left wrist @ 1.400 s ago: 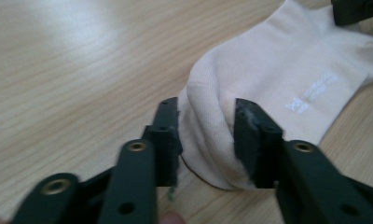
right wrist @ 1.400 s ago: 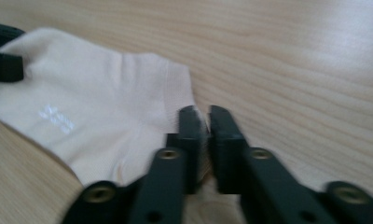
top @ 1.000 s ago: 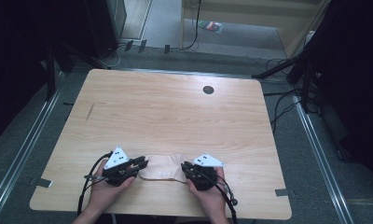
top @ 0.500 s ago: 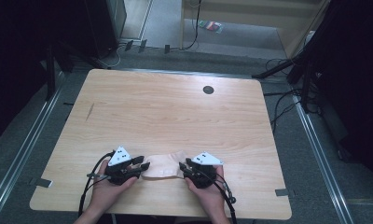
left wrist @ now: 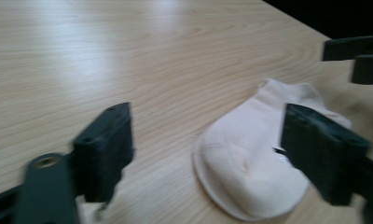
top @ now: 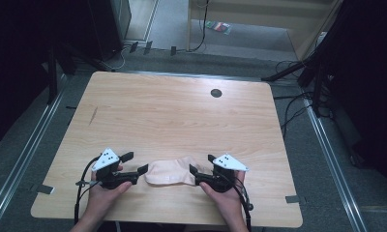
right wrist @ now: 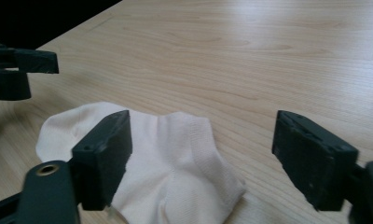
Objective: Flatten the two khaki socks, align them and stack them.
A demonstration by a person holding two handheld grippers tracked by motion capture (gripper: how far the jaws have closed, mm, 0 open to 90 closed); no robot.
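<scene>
A pale cream sock lies flat on the wooden table near its front edge, between the two hand-held grippers. My left gripper stands just off the sock's left end and my right gripper just off its right end. Both have just been opening their jaws and now stand open; no pad presses on the fabric. In the left gripper view the sock lies on the wood ahead of the spread jaws of my left gripper. In the right gripper view the sock lies low between the jaws of my right gripper.
A small dark round grommet sits in the tabletop near the far edge. Cables run over the grey floor to the right of the table. A wooden structure stands behind it.
Both grippers opened and let go of the sock's ends, then drew a little apart, the left to the left and the right to the right. The sock now rests loose on the table.
</scene>
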